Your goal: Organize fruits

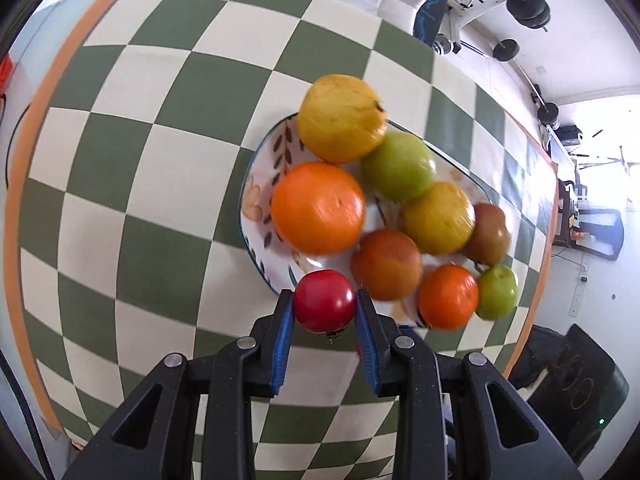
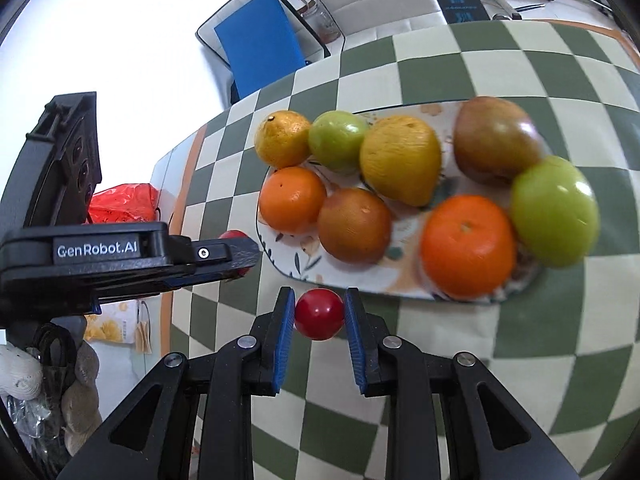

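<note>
Nearly done: eight fruits piled on plate (image 1: pixel 256 184) on checkered table (image 1: pixel 120 160), two left to drop in, left gripper (image 1: pixel 325 304) pinching red fruit (image 1: pixel 324 300) at plate's near rim, right gripper (image 2: pixel 319 314) pinching second red fruit (image 2: pixel 319 314) just beside plate.

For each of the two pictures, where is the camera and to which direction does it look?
Left wrist: sits behind the left gripper, looking down at the plate; its fingers pinch a red fruit.
Right wrist: sits behind the right gripper, facing the plate from another side; it pinches another red fruit; the left gripper shows.
Shared: plate, checkered cloth.
</note>
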Available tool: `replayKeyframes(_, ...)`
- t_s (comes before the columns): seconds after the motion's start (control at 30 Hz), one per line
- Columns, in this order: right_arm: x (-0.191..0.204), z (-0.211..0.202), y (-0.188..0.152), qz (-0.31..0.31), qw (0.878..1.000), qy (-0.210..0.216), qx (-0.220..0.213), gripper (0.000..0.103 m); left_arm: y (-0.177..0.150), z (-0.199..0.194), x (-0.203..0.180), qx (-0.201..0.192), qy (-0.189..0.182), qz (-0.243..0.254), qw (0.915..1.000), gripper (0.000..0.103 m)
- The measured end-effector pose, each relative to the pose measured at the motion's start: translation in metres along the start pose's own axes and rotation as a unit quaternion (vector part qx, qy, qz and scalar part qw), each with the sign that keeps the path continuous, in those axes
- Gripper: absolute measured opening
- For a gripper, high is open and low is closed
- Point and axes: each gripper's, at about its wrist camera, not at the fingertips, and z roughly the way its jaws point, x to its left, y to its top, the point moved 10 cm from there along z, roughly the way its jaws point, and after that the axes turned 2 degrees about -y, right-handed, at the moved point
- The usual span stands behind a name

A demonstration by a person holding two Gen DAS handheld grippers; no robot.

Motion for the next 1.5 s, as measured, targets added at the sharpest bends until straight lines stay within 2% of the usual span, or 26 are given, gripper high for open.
replayKeyframes(0.23,0.010,0.039,0.007,0.007,0.999,0.021,0.026,0.028,0.002,0.007,0.013,0.024,0.002,-0.009,0.9997,0.028)
replayKeyframes(0.4,0.011,0.049,0.009,0.013,0.999,0.018,0.023,0.031,0.004,0.012,0.018,0.024,0.010,-0.010,0.9996,0.029)
replayKeyframes(0.47,0.009,0.047,0.009,0.018,0.999,0.017,0.023,0.046,0.004,0.013,0.018,0.027,0.009,-0.014,0.9995,0.031)
replayKeyframes(0.53,0.008,0.042,0.008,0.018,1.000,0.012,0.019,0.056,0.005,0.014,0.018,0.026,0.007,-0.015,0.9995,0.031)
replayKeyframes(0.6,0.006,0.033,0.006,0.017,1.000,0.009,0.015,0.060,0.005,0.012,0.018,0.020,0.017,-0.009,0.9996,0.031)
replayKeyframes(0.67,0.001,0.022,0.004,0.020,1.000,0.000,0.011,0.062,0.004,0.004,0.020,0.007,0.036,0.002,0.9993,0.035)
replayKeyframes(0.7,-0.002,0.013,0.004,0.022,1.000,-0.004,0.005,0.063,0.002,-0.001,0.021,0.000,0.046,0.008,0.9989,0.041)
replayKeyframes(0.73,-0.006,0.004,0.004,0.020,1.000,-0.018,-0.003,0.071,0.000,-0.007,0.023,-0.011,0.059,0.015,0.9981,0.045)
replayKeyframes(0.77,-0.010,-0.006,0.004,0.017,0.999,-0.037,-0.010,0.083,-0.003,-0.013,0.025,-0.024,0.075,0.022,0.9966,0.054)
replayKeyframes(0.8,-0.014,-0.015,0.005,0.014,0.998,-0.053,-0.018,0.087,-0.006,-0.018,0.026,-0.034,0.089,0.027,0.9951,0.062)
replayKeyframes(0.83,-0.022,-0.028,0.005,0.010,0.996,-0.079,-0.029,0.092,-0.011,-0.024,0.027,-0.045,0.102,0.035,0.9931,0.065)
replayKeyframes(0.93,-0.040,-0.057,0.007,-0.001,0.987,-0.152,-0.045,0.097,-0.026,-0.034,0.028,-0.067,0.127,0.053,0.9883,0.081)
replayKeyframes(0.97,-0.047,-0.066,0.006,-0.004,0.984,-0.170,-0.049,0.099,-0.031,-0.038,0.027,-0.075,0.137,0.061,0.9858,0.091)
replayKeyframes(1.0,-0.053,-0.075,0.006,-0.007,0.981,-0.187,-0.054,0.099,-0.035,-0.041,0.026,-0.084,0.146,0.068,0.9833,0.097)
replayKeyframes(1.1,-0.064,-0.092,0.006,-0.016,0.973,-0.220,-0.062,0.100,-0.046,-0.052,0.020,-0.111,0.161,0.088,0.9767,0.098)
replayKeyframes(1.17,-0.068,-0.102,0.004,-0.017,0.971,-0.229,-0.068,0.100,-0.051,-0.057,0.016,-0.120,0.159,0.093,0.9755,0.098)
replayKeyframes(1.3,-0.065,-0.121,0.000,-0.018,0.968,-0.235,-0.082,0.100,-0.060,-0.073,0.001,-0.145,0.147,0.105,0.9728,0.098)
replayKeyframes(1.5,-0.047,-0.158,-0.011,-0.021,0.966,-0.234,-0.109,0.100,-0.084,-0.117,-0.022,-0.198,0.148,0.130,0.9601,0.098)
